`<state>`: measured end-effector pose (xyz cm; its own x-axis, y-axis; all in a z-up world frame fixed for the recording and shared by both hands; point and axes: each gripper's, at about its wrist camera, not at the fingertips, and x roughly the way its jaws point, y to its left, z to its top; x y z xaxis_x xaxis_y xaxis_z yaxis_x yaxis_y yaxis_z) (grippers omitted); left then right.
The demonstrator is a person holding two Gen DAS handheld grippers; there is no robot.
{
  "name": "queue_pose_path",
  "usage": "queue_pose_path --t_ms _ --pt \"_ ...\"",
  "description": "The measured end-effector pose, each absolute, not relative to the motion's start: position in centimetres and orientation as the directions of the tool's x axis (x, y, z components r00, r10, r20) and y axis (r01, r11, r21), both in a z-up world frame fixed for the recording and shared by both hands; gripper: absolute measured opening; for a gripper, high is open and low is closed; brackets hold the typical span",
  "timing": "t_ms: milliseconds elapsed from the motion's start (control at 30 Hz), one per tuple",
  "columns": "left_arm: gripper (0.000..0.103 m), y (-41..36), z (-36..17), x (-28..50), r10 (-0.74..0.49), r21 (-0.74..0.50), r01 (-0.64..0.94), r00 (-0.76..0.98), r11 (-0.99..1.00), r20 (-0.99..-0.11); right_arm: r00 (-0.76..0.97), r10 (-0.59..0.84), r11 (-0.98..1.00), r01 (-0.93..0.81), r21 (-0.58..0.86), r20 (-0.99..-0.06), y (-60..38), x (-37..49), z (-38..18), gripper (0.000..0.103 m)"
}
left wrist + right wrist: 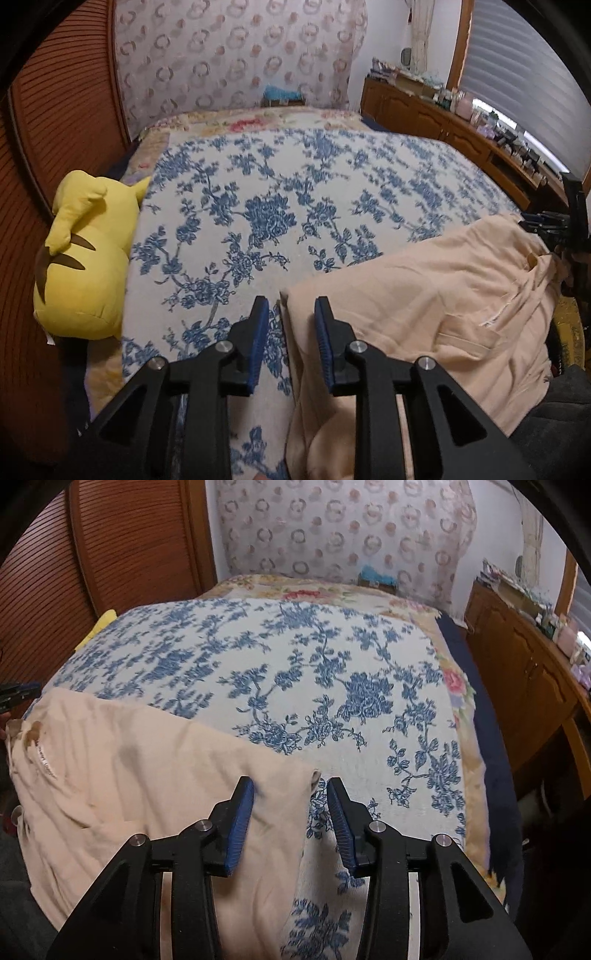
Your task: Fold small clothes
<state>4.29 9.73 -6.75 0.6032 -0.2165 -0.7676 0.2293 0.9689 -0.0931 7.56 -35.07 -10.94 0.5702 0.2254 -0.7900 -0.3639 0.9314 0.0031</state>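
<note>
A cream garment point(424, 295) lies spread on the near part of the bed, with a label and a brown tab near its waist point(33, 734). My left gripper point(291, 310) hangs over the garment's left corner. Its blue pads stand apart and the cloth edge shows in the gap, with neither pad pressing on it. My right gripper point(289, 786) is over the garment's point(147, 760) right corner, jaws apart, and the corner tip lies between its fingers untouched. Each gripper also shows at the edge of the other's view: the right gripper point(535, 223) and the left gripper point(16, 694).
The bed carries a white blanket with blue flowers point(277, 192). A yellow plush toy point(85, 258) lies at its left edge beside wooden louvred doors point(66, 110). A wooden cabinet point(517, 672) loaded with small items runs along the right. A patterned headboard cover point(240, 55) stands at the back.
</note>
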Motion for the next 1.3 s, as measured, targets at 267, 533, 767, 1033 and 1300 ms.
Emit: queue_pose_path --t_ms 267,533,767,1033,1300 --pt "0.023 8.5 -7.9 6.3 -0.211 -0.078 0.253 0.555 0.964 -0.805 0.561 0.226 0.934 -0.358 0.013 -0.797 -35.0 8.3 -11.8 0.045" --pt "0.023 8.7 -8.1 6.9 -0.253 -0.125 0.265 0.535 0.956 -0.806 0.565 0.235 0.934 -0.355 0.023 -0.791 -35.1 8.5 -11.9 0.051" --pt "0.025 9.5 -8.4 7.3 -0.288 -0.175 0.251 0.544 0.952 -0.788 0.547 0.251 0.923 -0.384 0.027 -0.799 -34.5 8.4 -11.9 0.051" --pt "0.025 9.4 -8.4 7.4 -0.269 -0.17 0.226 0.547 0.959 -0.793 0.548 0.256 0.918 -0.396 0.022 -0.796 -33.9 8.3 -12.0 0.051" --pt "0.027 9.3 -8.2 6.7 -0.297 -0.201 0.237 0.502 0.951 -0.812 0.553 0.26 0.917 -0.399 0.023 -0.792 -33.9 8.2 -12.1 0.051"
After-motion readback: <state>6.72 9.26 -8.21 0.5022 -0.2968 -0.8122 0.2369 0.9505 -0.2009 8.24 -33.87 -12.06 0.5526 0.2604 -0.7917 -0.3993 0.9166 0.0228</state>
